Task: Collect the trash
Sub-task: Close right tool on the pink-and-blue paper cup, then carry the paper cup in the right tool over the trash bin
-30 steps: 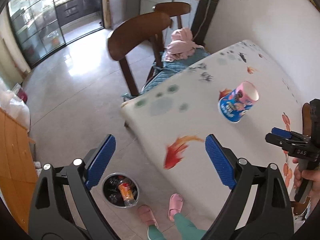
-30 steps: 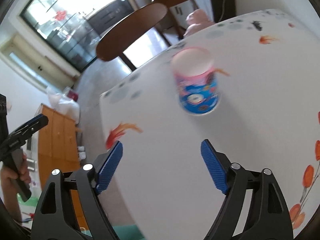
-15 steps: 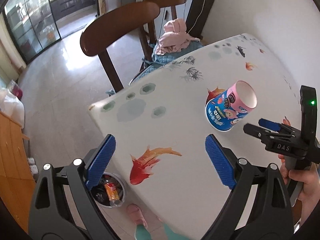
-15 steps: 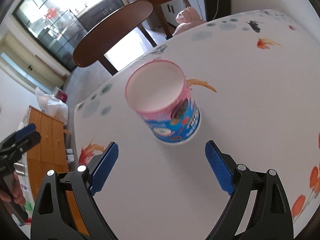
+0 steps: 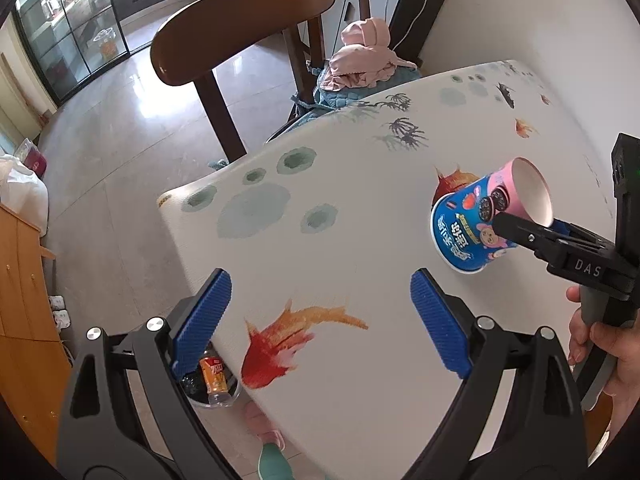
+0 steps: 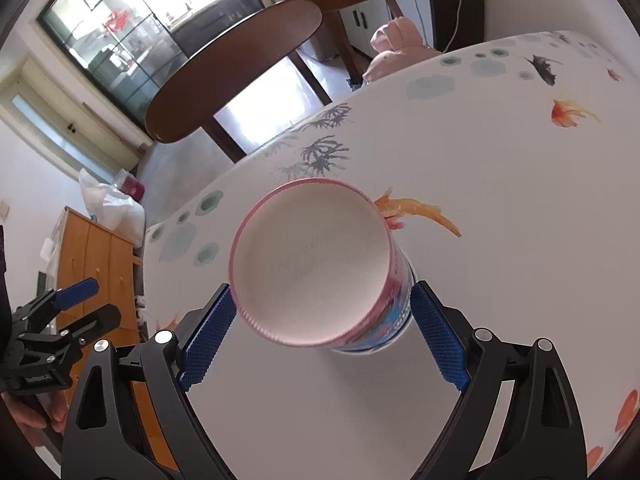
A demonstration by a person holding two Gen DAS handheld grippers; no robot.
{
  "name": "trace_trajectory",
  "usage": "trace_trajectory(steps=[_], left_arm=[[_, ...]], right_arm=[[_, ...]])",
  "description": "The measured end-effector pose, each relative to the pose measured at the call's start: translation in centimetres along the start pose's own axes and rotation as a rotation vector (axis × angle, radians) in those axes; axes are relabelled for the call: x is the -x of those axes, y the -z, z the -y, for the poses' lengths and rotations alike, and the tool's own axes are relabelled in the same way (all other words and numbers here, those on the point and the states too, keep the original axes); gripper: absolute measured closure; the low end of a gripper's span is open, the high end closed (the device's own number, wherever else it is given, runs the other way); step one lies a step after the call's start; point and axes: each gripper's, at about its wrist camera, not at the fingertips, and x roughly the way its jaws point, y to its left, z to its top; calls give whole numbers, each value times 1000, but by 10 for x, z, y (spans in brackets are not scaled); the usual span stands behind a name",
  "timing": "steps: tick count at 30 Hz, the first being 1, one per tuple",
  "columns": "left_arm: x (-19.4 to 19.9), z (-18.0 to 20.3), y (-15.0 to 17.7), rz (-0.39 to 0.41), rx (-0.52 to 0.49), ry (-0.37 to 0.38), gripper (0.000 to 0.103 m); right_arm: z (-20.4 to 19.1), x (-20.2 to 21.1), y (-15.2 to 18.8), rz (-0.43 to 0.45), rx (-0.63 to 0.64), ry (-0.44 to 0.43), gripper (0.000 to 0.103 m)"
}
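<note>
A paper snack cup [image 6: 312, 260], pink at the rim and blue lower down, stands upright and empty on the white fish-print table [image 6: 500, 184]. My right gripper [image 6: 320, 328] is open wide, with the cup between its blue pads [image 6: 436, 332]; the pads sit close beside its wall. In the left wrist view the same cup [image 5: 476, 220] shows at the right, with the right gripper [image 5: 532, 222] around it. My left gripper [image 5: 320, 312] is open and holds nothing, hovering over a red fish print near the table's corner. It also shows at the left of the right wrist view as the left gripper [image 6: 98, 302].
A small bin [image 5: 212, 380] holding a bottle stands on the floor below the table's corner, by the person's pink slippers [image 5: 264, 428]. Two wooden chairs [image 5: 240, 20] stand at the far side, one with pink clothes [image 5: 364, 56]. A wooden cabinet [image 5: 20, 300] lines the left wall.
Both grippers came forward and down over the table. The right one reached the cup, which now stands between its fingers instead of ahead of them.
</note>
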Motion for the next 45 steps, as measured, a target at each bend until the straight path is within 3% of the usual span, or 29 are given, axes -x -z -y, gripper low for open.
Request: trace_trajectory(steps=[4,14,25,35,45], left_arm=[[-9,5,-4,-12,13,11,14],[-17,20,-4,-21,-17,24,14],[5,15,-4,17,-5,26,14],[28,-35,15,34,56,-19,14],[59,-114,47,66,180,-85,14]], right_arm=[[3,-4,-1,-1,-13,0,21],[12,5,1,17,-32,-38,25],[2,29,6,21,8,-60,26],[-55,32,16,1,103,-117,27],[-156,10,22,-59,255,-216,27]])
